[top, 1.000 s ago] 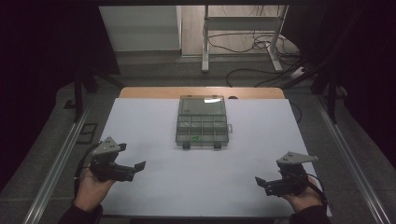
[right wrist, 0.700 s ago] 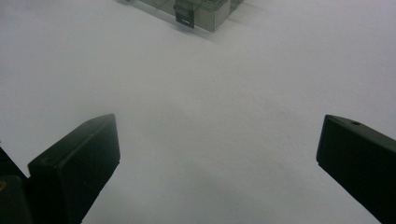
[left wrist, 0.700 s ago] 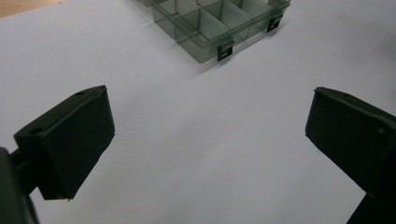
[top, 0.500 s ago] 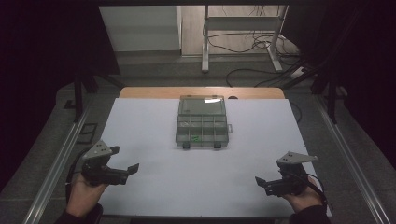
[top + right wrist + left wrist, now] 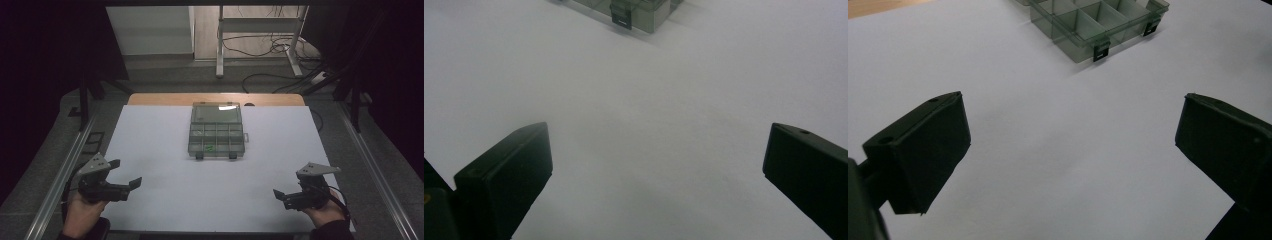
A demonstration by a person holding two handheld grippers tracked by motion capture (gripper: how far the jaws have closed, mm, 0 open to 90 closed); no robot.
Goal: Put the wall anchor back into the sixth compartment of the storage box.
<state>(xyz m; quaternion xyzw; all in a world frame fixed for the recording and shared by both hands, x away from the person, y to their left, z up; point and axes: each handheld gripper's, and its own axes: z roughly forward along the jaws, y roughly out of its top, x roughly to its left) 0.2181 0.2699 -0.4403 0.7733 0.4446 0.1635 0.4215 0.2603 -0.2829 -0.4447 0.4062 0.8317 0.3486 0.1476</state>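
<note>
A clear plastic compartment box [image 5: 217,131] with its lid shut and two dark latches lies at the middle back of the white sheet [image 5: 165,150]. My left gripper [image 5: 126,173] is held at the near left edge, open and empty, pointing inward. At the near right my right gripper [image 5: 287,187] is also open and empty. In the left gripper view the gripper [image 5: 1073,135] looks across bare sheet to the box [image 5: 1098,25] far ahead. The right gripper view has its gripper [image 5: 659,165] over bare sheet, with a corner of the box [image 5: 639,10] at the top.
The sheet covers a wooden table whose far edge [image 5: 215,98] shows behind the box. Metal rails [image 5: 65,170] run along both sides. Beyond the table are a stand's legs and loose cables [image 5: 260,50] on the floor. A person's hands hold both grippers.
My left gripper has shifted a little to the left and nearer the person. The right gripper and the box have stayed put.
</note>
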